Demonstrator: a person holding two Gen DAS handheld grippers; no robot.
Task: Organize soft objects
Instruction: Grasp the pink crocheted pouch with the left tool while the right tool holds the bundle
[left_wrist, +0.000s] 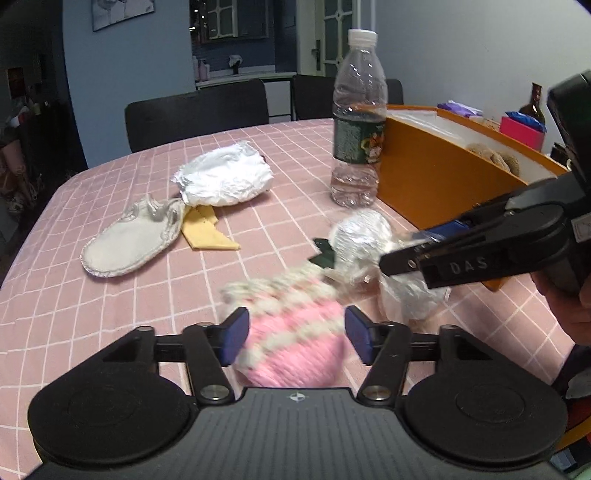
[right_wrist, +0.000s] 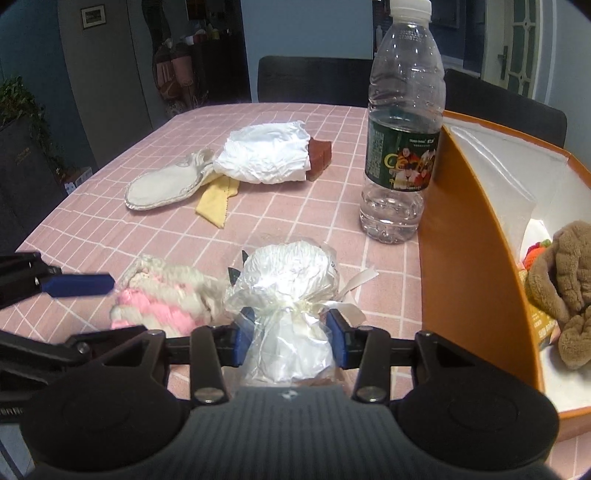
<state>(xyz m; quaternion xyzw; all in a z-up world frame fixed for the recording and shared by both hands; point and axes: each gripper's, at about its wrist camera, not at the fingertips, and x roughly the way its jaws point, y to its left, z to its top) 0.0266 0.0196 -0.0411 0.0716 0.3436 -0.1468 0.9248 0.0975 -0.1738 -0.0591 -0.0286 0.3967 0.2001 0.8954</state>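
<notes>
Pink-and-cream ribbed knitwear (left_wrist: 295, 332), a soft lumpy piece blurred in the left wrist view, lies on the tablecloth between the blue pads of the left gripper (left_wrist: 295, 338); the pads stand apart on either side of it with a gap showing at each, so it looks loose rather than gripped. Just beside it, the right gripper (right_wrist: 290, 341) has its pads against the gathered neck of a crinkly clear plastic bag (right_wrist: 291, 291) stuffed with something white and tied with pale ribbon, though whether they truly pinch it is hard to tell. Behind stands a ribbed transparent water bottle (right_wrist: 402, 125) with a green label, touching or nearly touching the orange box (right_wrist: 465, 258), whose white inside holds a brown plush toy (right_wrist: 565, 280). Farther back on the pink grid-patterned cloth (right_wrist: 280, 221) lie a flat cream insole-shaped slipper (right_wrist: 162, 186), a yellow cloth (right_wrist: 216, 203) and a crumpled white bundle (right_wrist: 267, 153).
</notes>
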